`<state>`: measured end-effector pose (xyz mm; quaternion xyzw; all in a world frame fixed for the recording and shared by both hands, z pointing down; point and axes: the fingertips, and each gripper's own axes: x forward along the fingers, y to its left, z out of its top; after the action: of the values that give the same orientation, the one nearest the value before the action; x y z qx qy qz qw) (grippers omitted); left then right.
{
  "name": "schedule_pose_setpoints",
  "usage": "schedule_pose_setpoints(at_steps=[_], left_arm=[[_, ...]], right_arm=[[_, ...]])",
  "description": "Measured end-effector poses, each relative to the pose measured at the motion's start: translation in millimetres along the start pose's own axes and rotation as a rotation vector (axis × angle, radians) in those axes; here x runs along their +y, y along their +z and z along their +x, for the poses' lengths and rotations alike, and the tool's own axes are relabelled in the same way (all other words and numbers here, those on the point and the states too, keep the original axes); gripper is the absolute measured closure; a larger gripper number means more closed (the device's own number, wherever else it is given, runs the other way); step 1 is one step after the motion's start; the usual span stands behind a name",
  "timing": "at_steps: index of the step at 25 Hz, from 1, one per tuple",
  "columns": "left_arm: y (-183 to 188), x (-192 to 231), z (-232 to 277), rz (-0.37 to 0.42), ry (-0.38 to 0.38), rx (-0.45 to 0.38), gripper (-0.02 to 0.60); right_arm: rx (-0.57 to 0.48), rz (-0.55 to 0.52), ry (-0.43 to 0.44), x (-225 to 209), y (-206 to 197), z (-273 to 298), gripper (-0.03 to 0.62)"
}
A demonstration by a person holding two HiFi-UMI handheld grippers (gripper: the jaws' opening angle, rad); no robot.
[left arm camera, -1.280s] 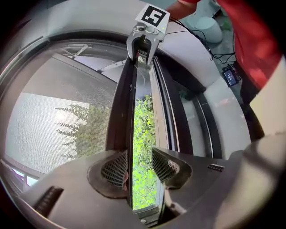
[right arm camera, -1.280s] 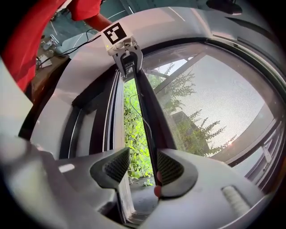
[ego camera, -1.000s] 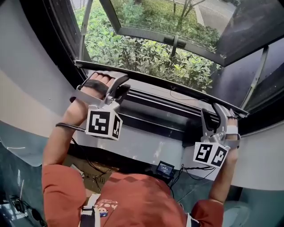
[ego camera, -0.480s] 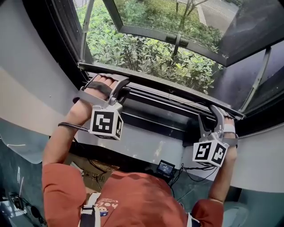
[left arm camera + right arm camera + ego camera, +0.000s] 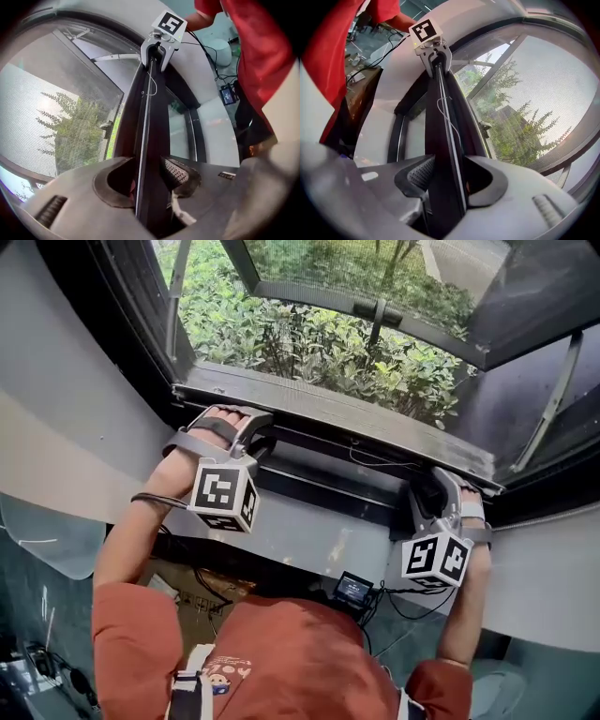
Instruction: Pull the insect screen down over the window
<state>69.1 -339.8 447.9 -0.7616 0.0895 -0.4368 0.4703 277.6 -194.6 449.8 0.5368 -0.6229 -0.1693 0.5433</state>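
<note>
While the person in the red shirt (image 5: 281,652) is standing at the window, both grippers are holding the dark bottom bar (image 5: 342,420) of the insect screen. The left gripper (image 5: 251,427) is biting the bar near its left end, and its two jaws are pressing on the bar from both sides. The right gripper (image 5: 439,486) is doing the same near the right end, squeezing the bar tight between its jaws. The bar is sitting low, just above the dark frame (image 5: 328,493) at the bottom of the window. In the head view it is running a bit slanted, with its left end higher. The grey mesh (image 5: 56,122) is stretching away from the bar, and green bushes (image 5: 309,338) are showing outside. A thin cord (image 5: 443,105) is lying along the bar. A small black box (image 5: 353,589) with a lit screen is hanging under the sill.
</note>
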Motion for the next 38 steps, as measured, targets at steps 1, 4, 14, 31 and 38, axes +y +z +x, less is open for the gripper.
schedule_pose_setpoints(at_steps=[1, 4, 14, 31, 38], left_arm=[[-0.8, -4.0, 1.5, 0.002, -0.008, 0.001, 0.416], [-2.0, -11.8, 4.3, 0.012, -0.009, 0.012, 0.413], [-2.1, -8.5, 10.2, -0.015, 0.026, -0.006, 0.413], [-2.6, -8.9, 10.5, -0.061, 0.026, -0.047, 0.414], [-0.3, -4.6, 7.8, -0.078, 0.061, -0.087, 0.414]], right_arm=[[-0.002, 0.003, 0.004, 3.9, -1.0, 1.1, 0.395], [-0.01, 0.013, 0.01, 10.2, -2.0, 1.3, 0.395], [-0.073, 0.078, -0.018, 7.8, -1.1, 4.5, 0.395], [-0.072, 0.116, -0.019, 9.9, -0.1, 6.6, 0.375], [-0.088, 0.073, -0.112, 5.4, -0.1, 4.4, 0.375]])
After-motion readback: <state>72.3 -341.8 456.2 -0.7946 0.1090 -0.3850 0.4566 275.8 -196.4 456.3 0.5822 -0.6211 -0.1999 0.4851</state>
